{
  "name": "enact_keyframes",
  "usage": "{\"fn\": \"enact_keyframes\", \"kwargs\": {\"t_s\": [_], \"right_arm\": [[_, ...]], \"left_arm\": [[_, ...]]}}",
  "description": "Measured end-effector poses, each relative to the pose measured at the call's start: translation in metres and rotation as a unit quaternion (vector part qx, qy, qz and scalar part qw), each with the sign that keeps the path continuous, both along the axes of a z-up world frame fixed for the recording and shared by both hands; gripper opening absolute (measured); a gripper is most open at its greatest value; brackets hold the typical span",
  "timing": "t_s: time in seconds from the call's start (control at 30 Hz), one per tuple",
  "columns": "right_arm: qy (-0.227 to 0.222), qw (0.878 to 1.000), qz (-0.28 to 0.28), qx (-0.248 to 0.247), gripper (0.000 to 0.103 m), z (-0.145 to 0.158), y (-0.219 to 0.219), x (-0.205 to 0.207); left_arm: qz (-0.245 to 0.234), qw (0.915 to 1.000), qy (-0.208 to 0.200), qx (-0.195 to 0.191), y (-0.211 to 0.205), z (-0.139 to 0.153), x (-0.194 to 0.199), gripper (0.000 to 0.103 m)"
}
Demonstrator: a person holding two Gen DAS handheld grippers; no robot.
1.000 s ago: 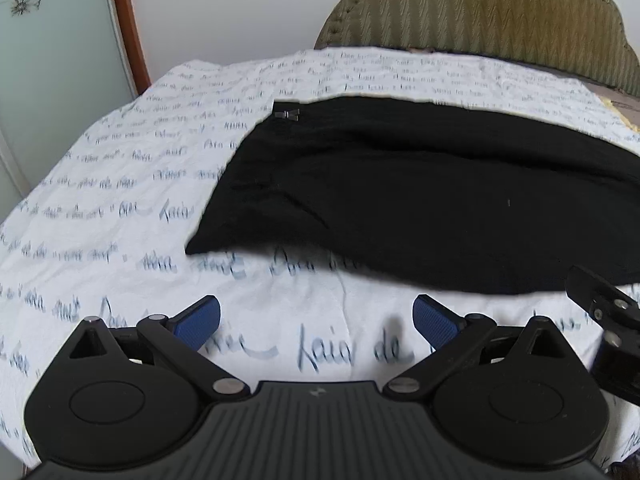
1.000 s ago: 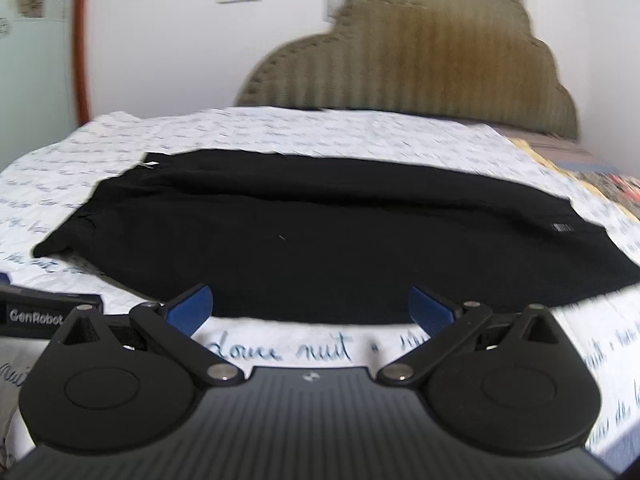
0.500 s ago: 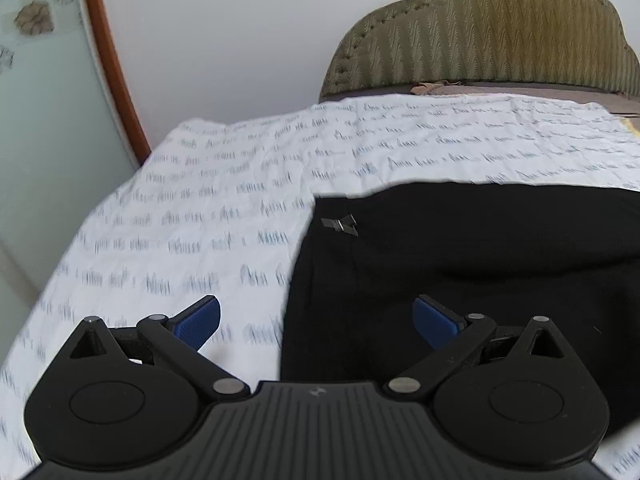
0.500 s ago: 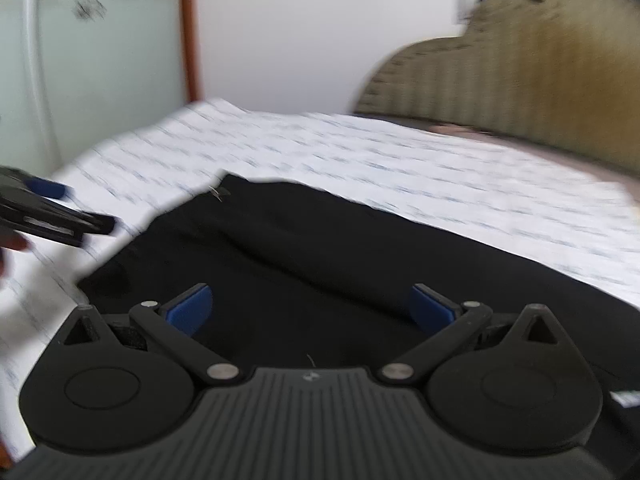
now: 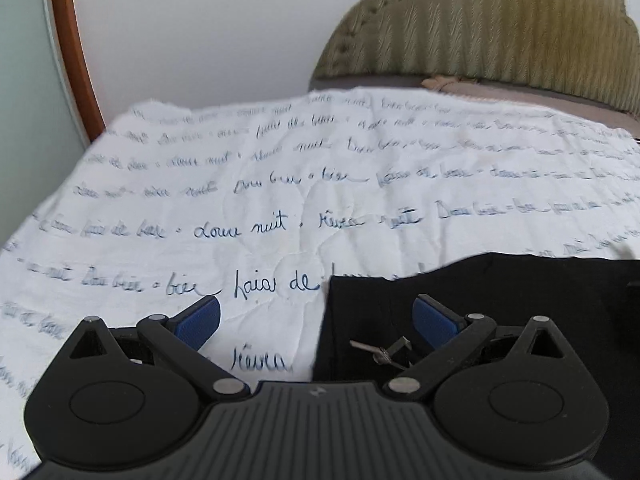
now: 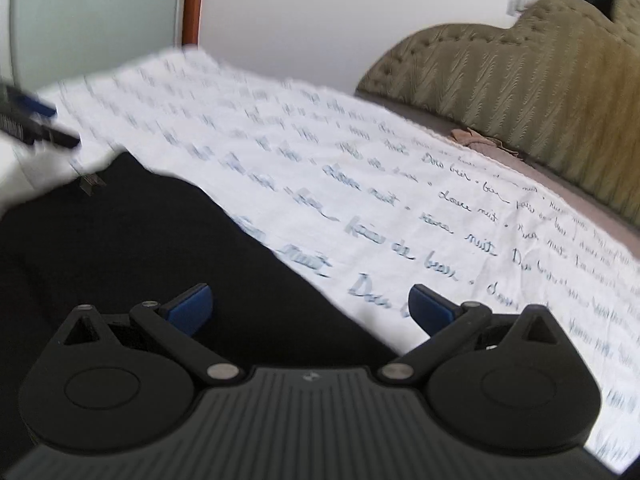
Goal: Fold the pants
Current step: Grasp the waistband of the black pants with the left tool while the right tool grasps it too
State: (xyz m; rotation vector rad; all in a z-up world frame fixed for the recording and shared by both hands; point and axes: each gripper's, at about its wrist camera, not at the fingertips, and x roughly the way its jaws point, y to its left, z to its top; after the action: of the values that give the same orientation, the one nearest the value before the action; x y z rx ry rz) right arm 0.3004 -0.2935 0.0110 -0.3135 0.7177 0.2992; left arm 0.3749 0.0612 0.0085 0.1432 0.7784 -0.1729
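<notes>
Black pants (image 5: pixel 520 304) lie flat on a white bed sheet with blue handwriting. In the left wrist view my left gripper (image 5: pixel 316 320) is open, low over the far left corner of the pants, with a small grey tag (image 5: pixel 380 350) between its blue pads. In the right wrist view my right gripper (image 6: pixel 310 306) is open above the far edge of the pants (image 6: pixel 140 240). The same tag (image 6: pixel 91 181) and the tip of the left gripper (image 6: pixel 36 120) show at the upper left there.
The printed sheet (image 5: pixel 280 184) stretches away to a white wall and an olive quilted headboard (image 5: pixel 500 28). A wooden-framed glass door (image 6: pixel 100 20) stands at the left. A bare mattress strip (image 6: pixel 560 188) runs beside the headboard.
Both grippers have swung left and forward, from the near side of the pants to the far left corner and far edge. Both stayed open.
</notes>
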Motion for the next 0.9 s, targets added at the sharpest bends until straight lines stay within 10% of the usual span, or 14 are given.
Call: {"fn": "enact_keyframes", "kwargs": {"t_s": [0.63, 0.77, 0.9], "right_arm": [[0.124, 0.988, 0.062, 0.064, 0.100, -0.033, -0.034, 0.073], [0.130, 0.986, 0.080, 0.072, 0.083, -0.033, -0.031, 0.069], [0.134, 0.982, 0.092, 0.098, 0.038, -0.029, -0.031, 0.066]], "left_arm": [[-0.133, 0.9861, 0.073, -0.068, -0.011, -0.050, 0.068, 0.103], [-0.142, 0.9869, 0.054, -0.055, -0.013, -0.051, 0.061, 0.102], [-0.161, 0.9861, 0.033, -0.027, -0.021, -0.048, 0.049, 0.059]]}}
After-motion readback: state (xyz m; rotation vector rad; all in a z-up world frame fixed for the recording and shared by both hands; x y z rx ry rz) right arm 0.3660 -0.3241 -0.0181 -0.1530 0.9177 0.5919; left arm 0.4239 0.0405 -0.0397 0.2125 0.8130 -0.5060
